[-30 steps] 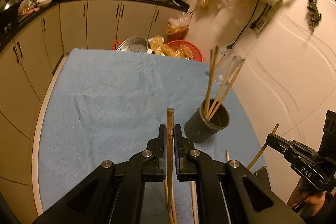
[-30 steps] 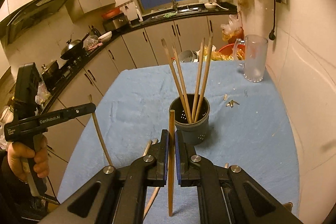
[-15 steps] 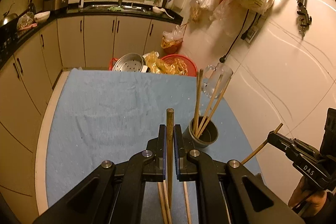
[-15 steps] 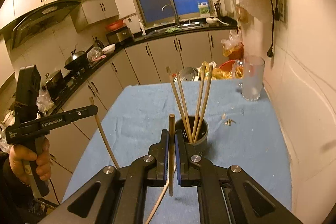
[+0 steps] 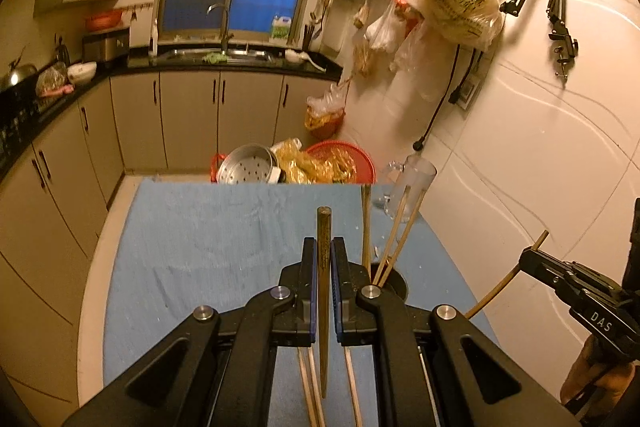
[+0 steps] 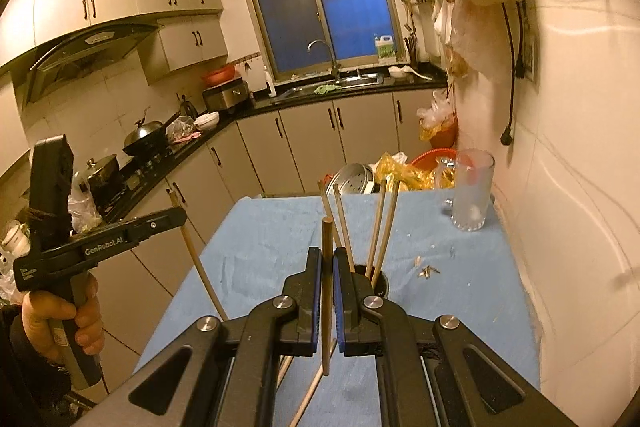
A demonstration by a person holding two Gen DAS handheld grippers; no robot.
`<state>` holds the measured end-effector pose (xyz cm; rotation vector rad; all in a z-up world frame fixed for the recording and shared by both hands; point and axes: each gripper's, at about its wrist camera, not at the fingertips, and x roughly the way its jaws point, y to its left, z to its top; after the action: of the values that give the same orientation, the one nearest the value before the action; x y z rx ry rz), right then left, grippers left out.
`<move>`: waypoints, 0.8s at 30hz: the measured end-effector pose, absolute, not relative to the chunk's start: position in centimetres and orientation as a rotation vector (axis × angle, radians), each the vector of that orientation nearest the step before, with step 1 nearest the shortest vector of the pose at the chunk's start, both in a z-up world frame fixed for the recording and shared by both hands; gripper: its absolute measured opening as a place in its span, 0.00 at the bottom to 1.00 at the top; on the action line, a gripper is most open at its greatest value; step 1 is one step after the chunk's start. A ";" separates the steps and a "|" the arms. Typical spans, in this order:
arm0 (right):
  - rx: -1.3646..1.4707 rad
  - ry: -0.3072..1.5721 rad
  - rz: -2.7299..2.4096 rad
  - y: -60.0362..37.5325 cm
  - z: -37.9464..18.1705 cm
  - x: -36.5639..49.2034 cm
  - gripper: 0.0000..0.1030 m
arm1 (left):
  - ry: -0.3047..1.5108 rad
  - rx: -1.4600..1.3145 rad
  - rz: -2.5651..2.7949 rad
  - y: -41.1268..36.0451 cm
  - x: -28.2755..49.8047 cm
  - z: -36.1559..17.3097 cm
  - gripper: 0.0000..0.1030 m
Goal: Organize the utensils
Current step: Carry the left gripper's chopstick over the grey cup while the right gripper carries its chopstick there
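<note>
My left gripper (image 5: pixel 324 247) is shut on a wooden chopstick (image 5: pixel 323 291) held upright above the blue cloth; it also shows in the right wrist view (image 6: pixel 176 217). My right gripper (image 6: pixel 327 255) is shut on another chopstick (image 6: pixel 326 287); it also shows in the left wrist view (image 5: pixel 528 259). A dark grey utensil holder (image 5: pixel 394 281) with several chopsticks (image 6: pixel 380 227) standing in it sits just beyond both grippers, partly hidden by the fingers. Loose chopsticks (image 5: pixel 308 383) lie on the cloth below the left gripper.
A blue cloth (image 5: pixel 208 247) covers the table (image 6: pixel 276 227). A clear glass mug (image 6: pixel 472 191) stands at the far right by the wall. A steel steamer (image 5: pixel 246 169) and red basket (image 5: pixel 340 159) sit beyond the far edge. Small scraps (image 6: pixel 428 270) lie on the cloth.
Both grippers have risen and tilted up with their chopsticks. The holder now sits lower in both views and is partly hidden behind the fingers.
</note>
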<state>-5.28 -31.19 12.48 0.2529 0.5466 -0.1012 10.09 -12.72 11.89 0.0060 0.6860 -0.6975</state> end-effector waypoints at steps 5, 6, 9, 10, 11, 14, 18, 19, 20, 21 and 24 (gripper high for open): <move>0.223 0.509 -0.119 -30.6 13.9 -5.7 0.06 | 0.577 0.043 -0.645 -13.5 9.2 13.3 0.06; 0.221 0.505 -0.120 -30.5 14.2 -5.7 0.06 | 0.549 0.052 -0.635 -13.7 8.9 13.7 0.06; 0.224 0.490 -0.126 -30.5 14.8 -5.9 0.06 | 0.500 0.071 -0.619 -14.4 8.5 14.3 0.06; 0.224 0.485 -0.131 -30.6 15.0 -5.9 0.06 | 0.491 0.073 -0.618 -14.6 8.5 14.4 0.06; 0.224 0.479 -0.135 -30.7 15.3 -5.9 0.06 | 0.481 0.074 -0.618 -14.8 8.4 14.6 0.06; 0.222 0.464 -0.143 -30.8 16.1 -6.0 0.06 | 0.461 0.070 -0.613 -15.2 8.3 14.9 0.06; 0.215 0.442 -0.155 -30.9 17.1 -6.1 0.06 | 0.438 0.067 -0.599 -15.6 8.1 15.2 0.06; 0.209 0.436 -0.159 -30.9 17.4 -6.1 0.06 | 0.435 0.067 -0.596 -15.8 8.0 15.2 0.06; 0.204 0.428 -0.163 -31.0 17.7 -6.1 0.06 | 0.431 0.066 -0.593 -15.9 8.0 15.2 0.06; 0.201 0.423 -0.166 -31.0 17.9 -6.1 0.06 | 0.427 0.068 -0.584 -16.1 8.0 15.3 0.06; 0.192 0.406 -0.173 -31.0 18.8 -6.0 0.06 | 0.416 0.071 -0.566 -16.4 8.1 15.4 0.06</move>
<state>-6.04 -30.97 18.77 0.1918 0.4055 -0.1734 8.07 -16.41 15.35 0.0710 0.4160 -0.5664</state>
